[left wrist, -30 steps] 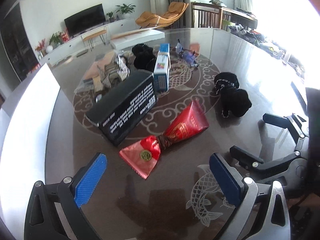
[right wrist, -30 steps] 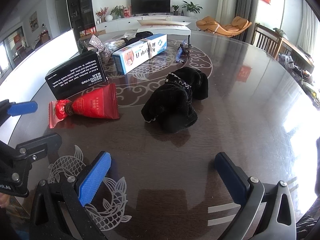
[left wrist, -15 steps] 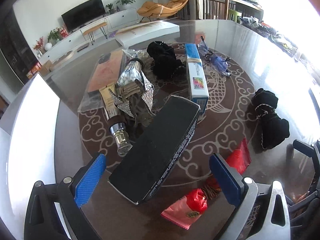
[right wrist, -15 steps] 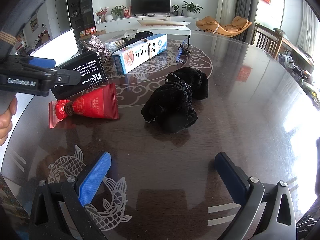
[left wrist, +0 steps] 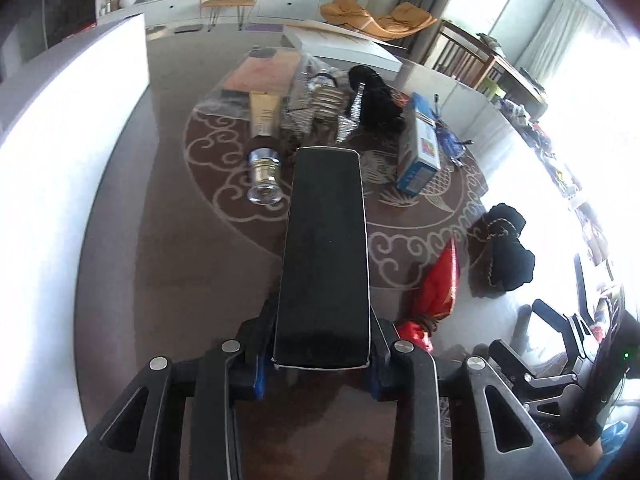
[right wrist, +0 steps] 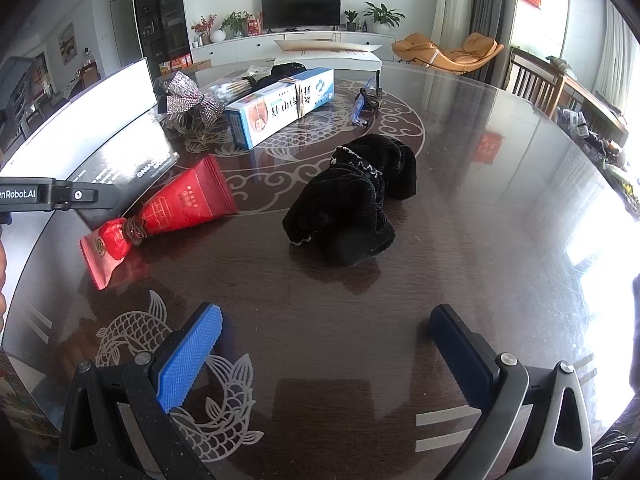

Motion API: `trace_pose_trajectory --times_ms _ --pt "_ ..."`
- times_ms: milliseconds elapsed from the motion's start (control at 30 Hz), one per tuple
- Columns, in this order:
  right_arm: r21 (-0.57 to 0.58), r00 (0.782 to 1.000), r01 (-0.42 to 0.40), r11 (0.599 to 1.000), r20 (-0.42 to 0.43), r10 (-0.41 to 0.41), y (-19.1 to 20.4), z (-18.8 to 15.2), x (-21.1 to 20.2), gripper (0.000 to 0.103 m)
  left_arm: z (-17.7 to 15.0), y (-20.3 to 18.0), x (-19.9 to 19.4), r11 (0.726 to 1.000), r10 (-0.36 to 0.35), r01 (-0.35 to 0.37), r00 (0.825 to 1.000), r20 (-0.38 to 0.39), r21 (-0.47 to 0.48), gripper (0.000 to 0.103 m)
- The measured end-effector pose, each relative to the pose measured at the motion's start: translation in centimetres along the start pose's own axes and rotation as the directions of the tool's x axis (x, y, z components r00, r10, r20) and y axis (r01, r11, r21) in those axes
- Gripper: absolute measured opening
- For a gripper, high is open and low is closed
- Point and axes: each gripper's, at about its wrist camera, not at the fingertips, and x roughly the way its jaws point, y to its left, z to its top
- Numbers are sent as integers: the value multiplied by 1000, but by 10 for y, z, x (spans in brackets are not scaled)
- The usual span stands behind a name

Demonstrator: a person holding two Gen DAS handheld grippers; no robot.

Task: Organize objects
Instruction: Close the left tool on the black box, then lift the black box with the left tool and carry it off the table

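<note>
A long black box (left wrist: pixel 324 248) lies on the dark round table (right wrist: pixel 480 240), lengthwise along the left wrist view. My left gripper (left wrist: pixel 320 360) straddles its near end, jaws closing, with the blue pads against the box's two long sides. In the right wrist view the same box (right wrist: pixel 124 160) sits at the left edge, beside a red packet (right wrist: pixel 176 204) tied at its neck. My right gripper (right wrist: pixel 324 344) hovers open above bare table, nothing between its fingers, a little short of a bundle of black cloth (right wrist: pixel 352 204).
A blue-and-white carton (right wrist: pixel 280 104), a sparkly silver bow (right wrist: pixel 188 100) and blue glasses (right wrist: pixel 366 104) lie further back. A glass bottle (left wrist: pixel 262 160) lies left of the black box's far end. The table edge runs along the left and right.
My left gripper swung left from above the red packet, lined up with the black box, dropped over its near end and went from wide open to closed against it. The right gripper stayed still.
</note>
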Motion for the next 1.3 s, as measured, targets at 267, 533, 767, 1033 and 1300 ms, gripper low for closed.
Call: trace_pose_trajectory --times_ms 267,533,767,1033,1300 --pt "-1 1000 0 1000 4 0 0 0 -1 103 16 29 -17 989 124 -118 990 61 -86 63" --pt "-1 1000 0 1000 3 0 0 0 -1 103 31 24 8 994 108 -109 994 33 26 76" --pt "-2 1000 0 1000 4 0 0 0 -1 103 39 6 38 978 168 -171 985 31 117 83" --pt "-2 1000 -1 1000 3 1 0 0 -1 103 21 -1 26 965 257 -263 956 144 19 58" --pt "-2 1000 0 1000 -1 0 1 1 0 103 -21 -21 13 967 243 -251 958 151 39 65"
